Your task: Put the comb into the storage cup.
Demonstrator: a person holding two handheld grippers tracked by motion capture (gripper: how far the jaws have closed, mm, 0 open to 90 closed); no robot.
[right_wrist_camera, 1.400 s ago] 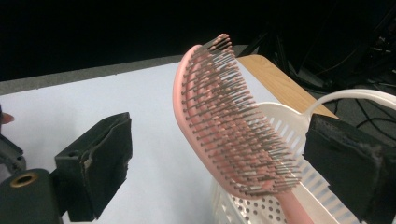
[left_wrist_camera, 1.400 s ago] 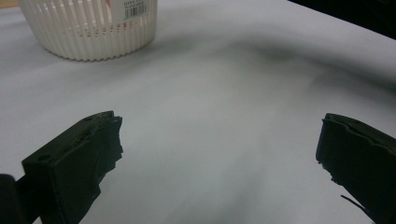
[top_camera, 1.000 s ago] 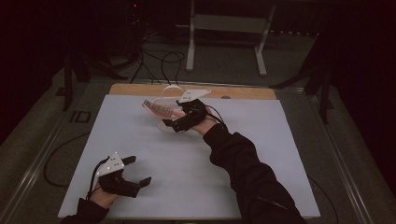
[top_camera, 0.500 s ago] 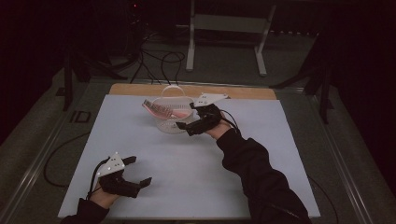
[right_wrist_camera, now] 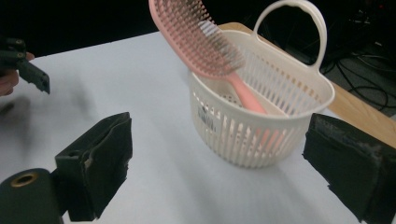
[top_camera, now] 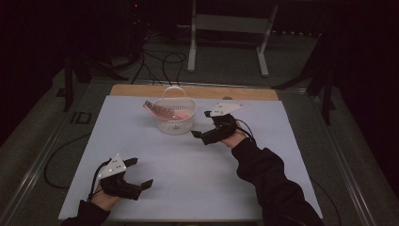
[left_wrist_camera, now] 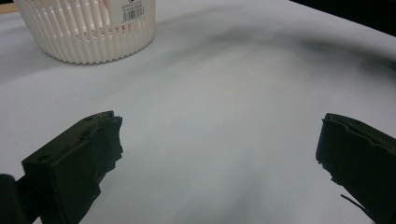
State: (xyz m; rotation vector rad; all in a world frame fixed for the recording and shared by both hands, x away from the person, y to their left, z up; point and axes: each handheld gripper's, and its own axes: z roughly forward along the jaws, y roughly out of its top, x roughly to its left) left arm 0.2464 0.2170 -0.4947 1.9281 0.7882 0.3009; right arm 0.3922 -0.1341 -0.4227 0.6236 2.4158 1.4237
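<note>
A white slatted basket [top_camera: 175, 123] with a loop handle stands at the back middle of the white table sheet. A pink hairbrush [top_camera: 162, 112] lies in it, bristle head sticking out over the left rim. In the right gripper view the basket [right_wrist_camera: 261, 116] and hairbrush [right_wrist_camera: 205, 42] sit just ahead of the jaws. My right gripper [top_camera: 201, 128] is open and empty, a short way right of the basket. My left gripper [top_camera: 139, 173] rests open and empty near the front left of the sheet. The basket [left_wrist_camera: 88, 28] appears at the top left of the left gripper view.
A wooden strip [top_camera: 244, 92] runs along the table's far edge behind the basket. Cables [top_camera: 155, 56] and a white metal stand [top_camera: 226, 28] are on the dark floor beyond. The table has a metal frame edge [top_camera: 33, 169] at the left.
My right gripper has drawn back from the basket to the right and toward the person, leaving the pink hairbrush in the basket. The left gripper has stayed put.
</note>
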